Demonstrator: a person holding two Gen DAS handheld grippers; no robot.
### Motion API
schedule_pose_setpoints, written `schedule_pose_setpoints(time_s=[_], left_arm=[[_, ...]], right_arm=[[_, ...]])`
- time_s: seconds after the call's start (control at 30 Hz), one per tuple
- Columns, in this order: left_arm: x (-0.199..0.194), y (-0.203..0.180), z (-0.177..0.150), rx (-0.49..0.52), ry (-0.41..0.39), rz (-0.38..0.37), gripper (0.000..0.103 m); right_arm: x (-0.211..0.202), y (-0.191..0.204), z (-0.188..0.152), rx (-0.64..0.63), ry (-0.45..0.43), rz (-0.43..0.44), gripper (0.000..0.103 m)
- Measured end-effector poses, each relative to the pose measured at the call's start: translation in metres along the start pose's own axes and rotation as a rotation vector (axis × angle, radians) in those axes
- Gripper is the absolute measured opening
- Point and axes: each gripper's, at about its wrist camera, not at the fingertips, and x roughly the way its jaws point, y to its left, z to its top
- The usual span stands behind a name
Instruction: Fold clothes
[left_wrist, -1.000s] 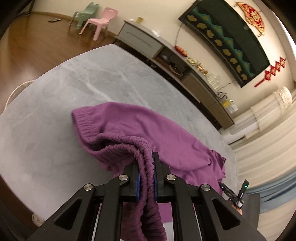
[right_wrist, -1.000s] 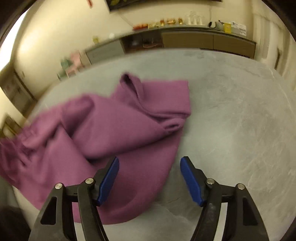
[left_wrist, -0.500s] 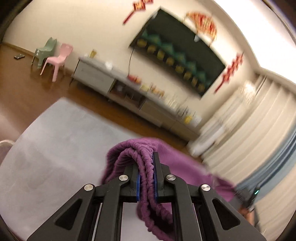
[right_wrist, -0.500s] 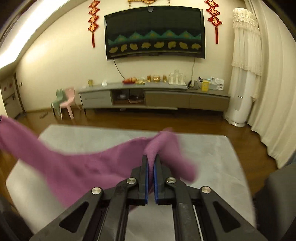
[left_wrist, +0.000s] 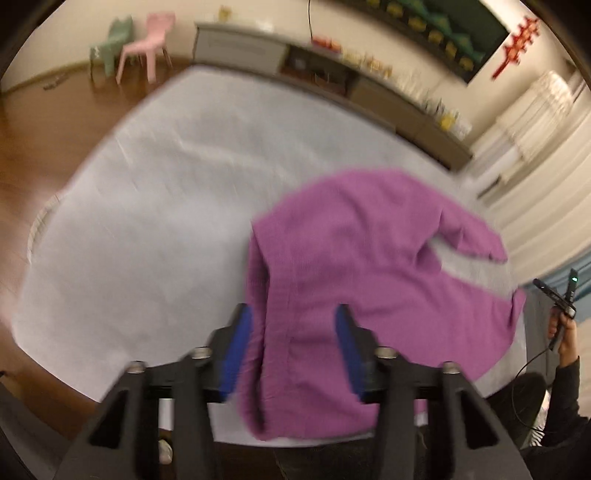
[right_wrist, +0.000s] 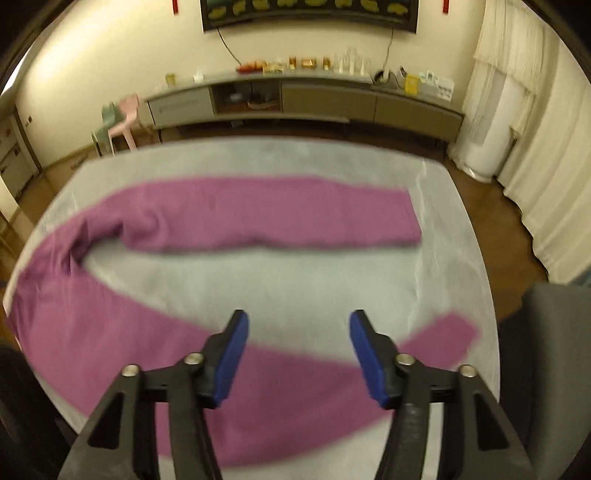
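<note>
A pair of purple knit trousers (right_wrist: 258, 218) lies spread on the grey table (right_wrist: 295, 280), its two legs apart in a V. In the left wrist view the trousers (left_wrist: 369, 266) lie flat, waist end near the table's front edge. My left gripper (left_wrist: 293, 350) is open and empty, hovering over the waist end. My right gripper (right_wrist: 299, 350) is open and empty, above the near leg (right_wrist: 110, 332) and the bare table between the legs. Both views are blurred by motion.
A long low cabinet (right_wrist: 295, 99) with bottles stands along the far wall. Small pink (left_wrist: 147, 40) and green chairs stand on the wooden floor at the left. A grey seat (right_wrist: 554, 350) is at the table's right. White curtains (right_wrist: 546, 166) hang at the right.
Both grippers had lifted the trousers, shut on the cloth half a second ago. Now both are open and the trousers lie spread flat on the table.
</note>
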Motion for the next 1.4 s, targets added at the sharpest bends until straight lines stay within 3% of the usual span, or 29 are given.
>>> schedule_pose_setpoints(time_s=[0.1,0.27,0.37,0.43,0.5,0.57,0.63,0.7,0.8,0.87,1.0,1.17,1.23,1.27,1.3,1.4], left_arm=[[-0.001,0.000,0.023,-0.011,-0.055,0.040,0.057],[0.086,-0.015,0.066,0.000,0.066,0.157,0.058],[0.142,-0.026,0.084,0.050,0.114,0.250,0.055],[0.169,-0.030,0.094,0.067,0.139,0.305,0.047],[0.189,-0.034,0.104,0.087,0.136,0.367,0.040],[0.205,-0.037,0.113,0.095,0.130,0.416,0.040],[0.203,-0.034,0.122,0.051,0.109,0.402,0.040],[0.184,-0.028,0.125,0.000,0.060,0.297,0.040],[0.155,-0.024,0.116,0.020,0.031,0.217,0.042],[0.139,-0.018,0.103,0.034,0.026,0.190,0.046],[0.136,-0.009,0.080,0.007,0.056,0.138,0.050],[0.158,-0.021,0.062,0.008,0.093,0.134,0.056],[0.165,-0.022,0.062,0.005,0.082,0.142,0.054],[0.167,-0.023,0.063,0.009,0.065,0.139,0.045],[0.167,-0.026,0.064,0.025,0.044,0.131,0.025],[0.148,-0.044,0.056,0.140,-0.052,0.079,0.023]], right_arm=[[0.033,0.013,0.023,0.034,0.026,0.043,0.066],[0.103,0.058,0.052,0.032,0.090,0.098,0.066],[0.140,0.076,0.064,0.013,0.094,0.047,0.066],[0.161,0.079,0.067,-0.024,0.106,-0.005,0.066],[0.179,0.070,0.064,-0.044,0.155,-0.046,0.066],[0.186,0.043,0.056,-0.019,0.186,-0.056,0.066],[0.181,0.021,0.050,0.018,0.194,-0.099,0.066],[0.171,0.003,0.041,0.020,0.202,-0.161,0.066],[0.153,-0.012,0.032,0.005,0.251,-0.226,0.067],[0.130,-0.005,0.035,-0.014,0.206,-0.246,0.067],[0.095,0.078,0.067,-0.107,0.068,-0.043,0.067],[0.116,0.245,0.094,-0.317,0.088,0.322,0.067],[0.133,0.297,0.097,-0.369,0.117,0.369,0.067],[0.141,0.323,0.098,-0.392,0.134,0.384,0.067],[0.147,0.340,0.099,-0.399,0.144,0.391,0.067],[0.151,0.359,0.102,-0.359,0.143,0.397,0.067]])
